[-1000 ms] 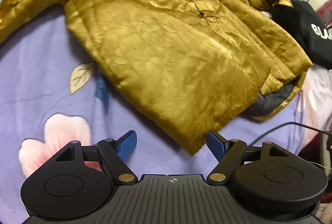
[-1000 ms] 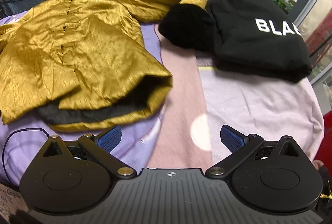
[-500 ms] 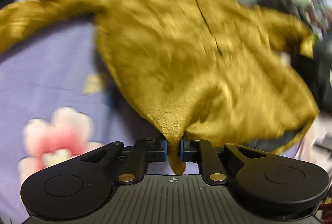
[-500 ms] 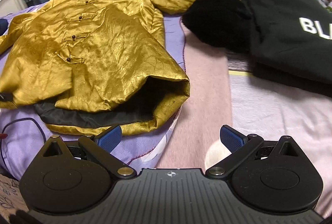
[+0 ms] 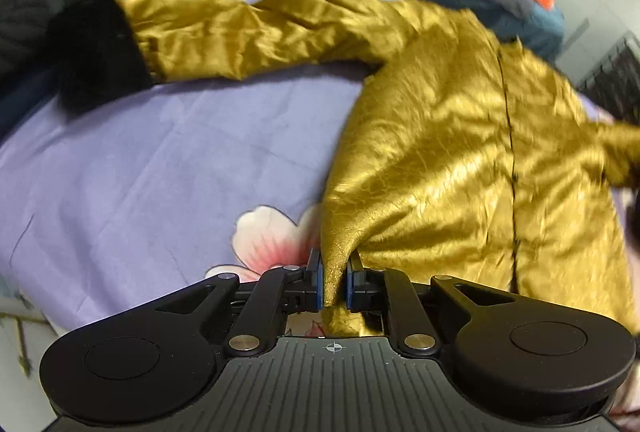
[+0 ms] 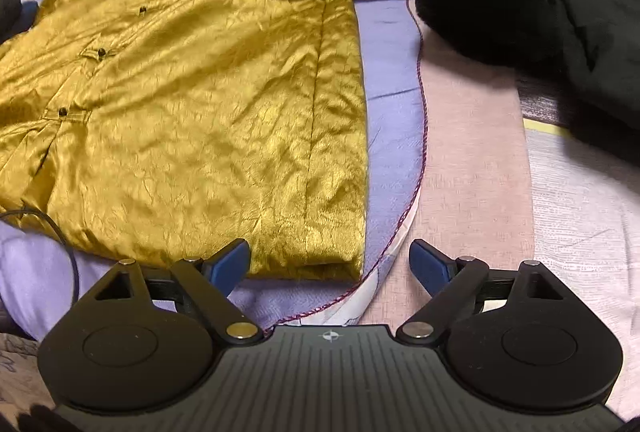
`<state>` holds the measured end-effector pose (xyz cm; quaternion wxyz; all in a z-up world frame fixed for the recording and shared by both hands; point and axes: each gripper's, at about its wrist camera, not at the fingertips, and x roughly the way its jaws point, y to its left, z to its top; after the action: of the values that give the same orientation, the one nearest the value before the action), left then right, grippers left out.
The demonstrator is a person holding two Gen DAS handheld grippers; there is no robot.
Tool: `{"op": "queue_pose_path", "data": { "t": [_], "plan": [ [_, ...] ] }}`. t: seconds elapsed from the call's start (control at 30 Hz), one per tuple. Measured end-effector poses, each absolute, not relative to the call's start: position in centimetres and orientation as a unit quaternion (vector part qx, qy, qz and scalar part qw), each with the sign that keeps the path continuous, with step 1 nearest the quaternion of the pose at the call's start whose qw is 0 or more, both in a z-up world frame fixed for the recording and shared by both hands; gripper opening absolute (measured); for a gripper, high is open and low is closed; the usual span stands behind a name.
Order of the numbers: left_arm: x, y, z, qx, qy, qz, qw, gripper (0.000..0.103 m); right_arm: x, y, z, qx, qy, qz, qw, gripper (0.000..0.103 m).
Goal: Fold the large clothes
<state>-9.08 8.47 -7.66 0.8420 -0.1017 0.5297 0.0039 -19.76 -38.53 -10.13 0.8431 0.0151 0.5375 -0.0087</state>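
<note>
**Gold satin on lilac**

The jacket is shiny mustard-gold with small black buttons and a black fur cuff at ten o'clock. Under it, the sheet is lilac, printed with a pink-and-white flower. At three o'clock in the right view lies a pale pink blanket; at one o'clock, a black garment. Both grippers' fingertip pads are blue.

Gold satin jacket lies front-up, crinkled and shiny, dark buttons running toward ten o'clock. Hem sits at six o'clock; one black-cuffed sleeve stretches to nine o'clock, a hem corner pulled up into a peak.
</note>
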Motion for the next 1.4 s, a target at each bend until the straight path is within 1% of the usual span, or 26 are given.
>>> {"op": "queue_pose_path", "data": {
  "t": [0.13,0.2,0.23,0.3,0.33,0.37,0.4,0.43,0.53,0.6,0.7,0.77,0.83,0.87,0.9,0.93,0.97,1.0,1.03,1.1,1.13,1.17,1.2,1.23,1.27,1.4],
  "plan": [
    [-8.9,8.6,-9.3,-0.118,0.549,0.004,0.827,0.046,-20.0,-39.8,-9.6,0.093,0.526,-0.023,0.845,0.085],
    [-8.7,9.2,-9.9,-0.128,0.556,0.005,0.822,0.046,-19.9,-40.3,-9.2,0.138,0.513,-0.035,0.846,0.080],
    [-8.5,9.4,-10.2,-0.130,0.560,0.005,0.818,0.046,-20.0,-40.7,-9.1,0.158,0.508,-0.035,0.846,0.074],
    [-8.2,9.8,-10.8,-0.137,0.569,0.004,0.811,0.046,-19.4,-40.8,-9.4,0.181,0.515,-0.036,0.837,0.059],
    [-8.1,10.0,-10.9,-0.140,0.572,0.003,0.808,0.046,-18.8,-40.8,-9.9,0.180,0.530,-0.038,0.828,0.038],
    [-7.9,10.1,-10.9,-0.139,0.574,-0.001,0.807,0.046,-18.5,-40.6,-10.1,0.173,0.541,-0.041,0.822,0.025],
    [-7.8,10.1,-10.8,-0.133,0.576,-0.007,0.806,0.046,-18.6,-40.5,-10.0,0.166,0.542,-0.044,0.823,0.024],
    [-7.9,10.0,-10.6,-0.125,0.577,-0.014,0.807,0.046,-19.1,-40.5,-9.6,0.165,0.536,-0.048,0.827,0.021],
    [-8.2,10.0,-9.4,-0.113,0.583,-0.046,0.804,0.044,-20.6,-41.3,-7.5,0.190,0.514,-0.054,0.834,0.019],
    [-8.7,9.9,-8.9,-0.104,0.587,-0.062,0.801,0.044,-21.9,-41.5,-5.8,0.194,0.512,-0.048,0.835,0.018],
    [-9.8,9.4,-9.6,-0.077,0.607,-0.072,0.787,0.044,-23.6,-41.6,-4.3,0.179,0.531,-0.045,0.827,0.018],
    [-10.4,9.1,-11.1,-0.066,0.623,-0.069,0.777,0.044,-24.9,-41.6,-4.7,0.179,0.553,-0.054,0.812,0.018],
    [-10.6,8.9,-12.6,-0.065,0.634,-0.056,0.769,0.045,-25.9,-41.3,-5.9,0.179,0.578,-0.064,0.794,0.019],
    [-10.6,8.8,-13.1,-0.066,0.633,-0.052,0.770,0.049,-26.2,-41.1,-6.6,0.176,0.584,-0.072,0.789,0.020],
    [-10.5,8.8,-13.4,-0.067,0.632,-0.047,0.770,0.059,-26.2,-40.8,-7.2,0.177,0.587,-0.082,0.786,0.021],
    [-10.3,8.7,-13.6,-0.067,0.634,-0.044,0.769,0.065,-26.0,-40.4,-7.5,0.178,0.589,-0.089,0.783,0.022],
    [-10.1,8.6,-13.6,-0.067,0.634,-0.044,0.769,0.085,-25.6,-40.0,-7.6,0.176,0.590,-0.093,0.783,0.023],
    [-9.8,8.6,-13.6,-0.063,0.635,-0.044,0.769,0.100,-25.1,-39.4,-7.6,0.167,0.590,-0.094,0.784,0.026],
    [-9.5,8.5,-13.5,-0.051,0.635,-0.041,0.770,0.103,-24.4,-39.0,-7.7,0.155,0.590,-0.091,0.787,0.029],
    [-9.3,8.5,-13.4,-0.029,0.629,-0.040,0.776,0.103,-23.5,-38.2,-7.4,0.128,0.591,-0.086,0.792,0.037],
    [-9.1,8.8,-13.3,-0.031,0.629,-0.044,0.776,0.103,-23.4,-38.1,-7.4,0.115,0.590,-0.085,0.794,0.043],
    [-9.0,9.3,-13.2,-0.039,0.628,-0.046,0.776,0.103,-23.2,-38.0,-7.2,0.105,0.590,-0.086,0.796,0.044],
    [-8.8,9.8,-13.2,-0.048,0.628,-0.045,0.775,0.103,-23.5,-38.1,-7.2,0.100,0.590,-0.089,0.796,0.049],
    [-8.7,10.3,-13.1,-0.056,0.628,-0.044,0.775,0.103,-23.8,-38.5,-7.0,0.099,0.589,-0.095,0.796,0.061],
    [-8.7,10.9,-13.0,-0.062,0.627,-0.043,0.775,0.103,-23.9,-38.7,-6.9,0.100,0.589,-0.103,0.795,0.070],
    [-9.5,12.8,-12.4,-0.091,0.623,-0.036,0.776,0.103,-24.3,-40.3,-6.1,0.090,0.582,-0.125,0.798,0.074]
  ]
}}
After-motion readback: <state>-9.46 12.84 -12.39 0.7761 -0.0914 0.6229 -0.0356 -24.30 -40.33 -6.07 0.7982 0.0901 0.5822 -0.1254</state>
